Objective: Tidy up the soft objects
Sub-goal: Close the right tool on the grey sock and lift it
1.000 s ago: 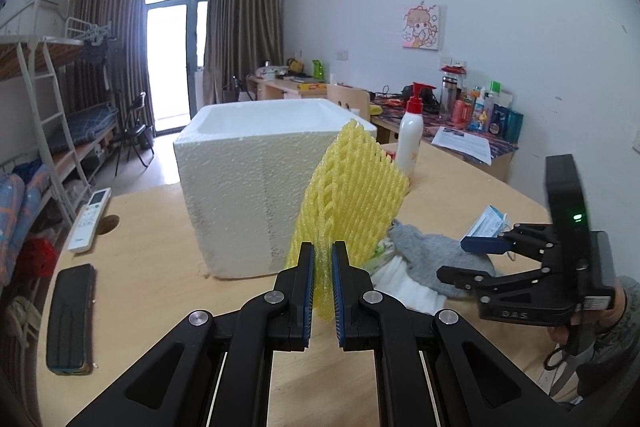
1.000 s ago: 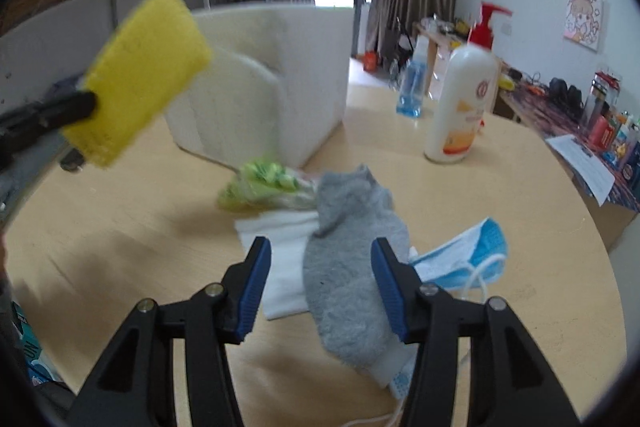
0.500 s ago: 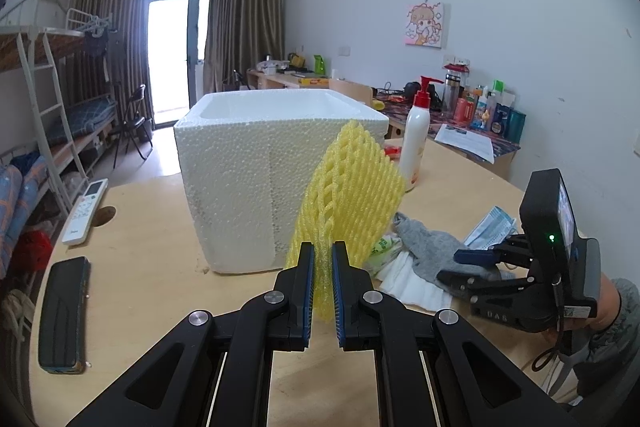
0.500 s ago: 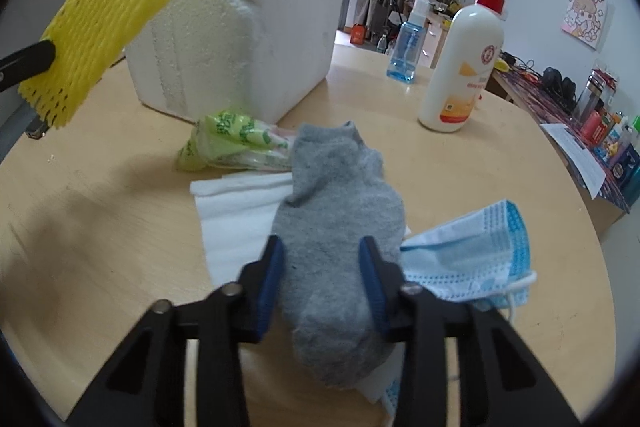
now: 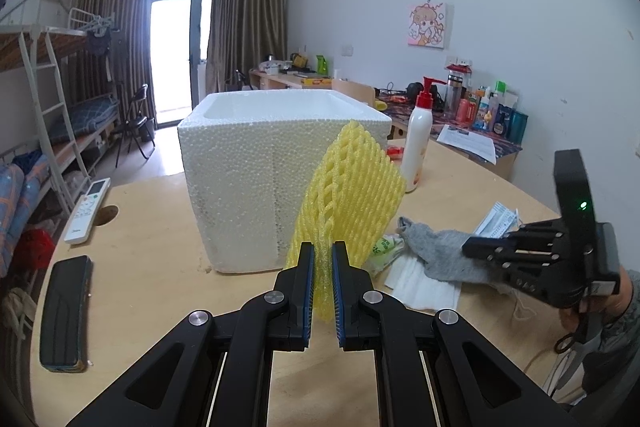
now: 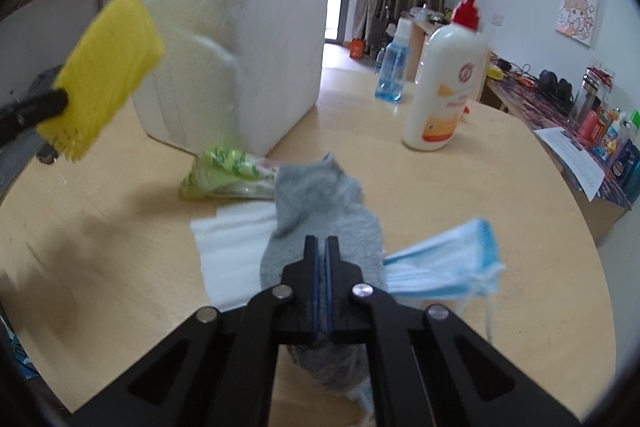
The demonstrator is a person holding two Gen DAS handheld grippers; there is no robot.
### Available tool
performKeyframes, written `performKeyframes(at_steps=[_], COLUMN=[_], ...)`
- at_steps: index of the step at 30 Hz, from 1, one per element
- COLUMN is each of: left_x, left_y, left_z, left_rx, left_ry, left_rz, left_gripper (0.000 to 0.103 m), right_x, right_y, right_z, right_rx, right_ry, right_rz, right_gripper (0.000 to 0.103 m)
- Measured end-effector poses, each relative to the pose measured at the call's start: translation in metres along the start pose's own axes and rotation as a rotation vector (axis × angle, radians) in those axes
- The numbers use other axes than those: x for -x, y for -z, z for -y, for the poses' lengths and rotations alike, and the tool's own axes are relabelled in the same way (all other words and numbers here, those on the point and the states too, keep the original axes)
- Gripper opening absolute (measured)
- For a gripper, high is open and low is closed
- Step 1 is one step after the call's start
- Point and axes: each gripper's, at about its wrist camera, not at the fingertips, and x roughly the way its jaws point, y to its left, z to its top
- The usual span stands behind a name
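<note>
Your left gripper point(image 5: 323, 285) clamped the yellow foam fruit net point(image 5: 347, 201) upright. Only your right wrist view showed the right gripper point(image 6: 321, 251), jaws just closed, pinching the grey sock point(image 6: 320, 211) over white tissue point(image 6: 230, 251) on the table.

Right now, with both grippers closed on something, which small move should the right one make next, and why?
Probably lift the right gripper straight up a little. Its jaws have just been closing and now pinch the grey sock, which lies over the white tissue and beside the blue mask. A small lift would show whether the sock comes free alone before it goes toward the foam box.
</note>
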Motion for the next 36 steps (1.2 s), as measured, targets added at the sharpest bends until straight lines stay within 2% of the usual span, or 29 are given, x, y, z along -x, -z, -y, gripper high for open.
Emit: performKeyframes(at_steps=[5, 23, 26, 28, 33, 35, 36], left_x=[0.003, 0.042, 0.046, 0.048, 0.050, 0.052, 0.053], left_y=[-0.001, -0.016, -0.017, -0.015, -0.016, -0.016, -0.016], left_z=[0.001, 0.009, 0.014, 0.014, 0.015, 0.016, 0.017], left_rx=[0.006, 0.018, 0.007, 0.004, 0.007, 0.004, 0.002], left_ry=[0.006, -0.027, -0.032, -0.032, -0.035, -0.038, -0.039], left_rz=[0.005, 0.095, 0.102, 0.103, 0.106, 0.109, 0.110], left_gripper=[0.009, 0.009, 0.009, 0.009, 0.009, 0.009, 0.009], right_x=[0.020, 0.083, 0.081, 0.070, 0.049, 0.044, 0.042], right_y=[-0.009, -0.048, -0.039, -0.027, 0.006, 0.019, 0.025], right_z=[0.003, 0.003, -0.001, -0.006, -0.014, -0.017, -0.018], right_rx=[-0.019, -0.030, -0.005, 0.029, 0.055, 0.059, 0.061], right_ry=[-0.048, -0.083, -0.087, -0.059, -0.057, -0.061, -0.066], right_rz=[0.058, 0.277, 0.237, 0.179, 0.069, 0.038, 0.024], right_gripper=[0.004, 0.004, 0.004, 0.005, 0.006, 0.010, 0.018])
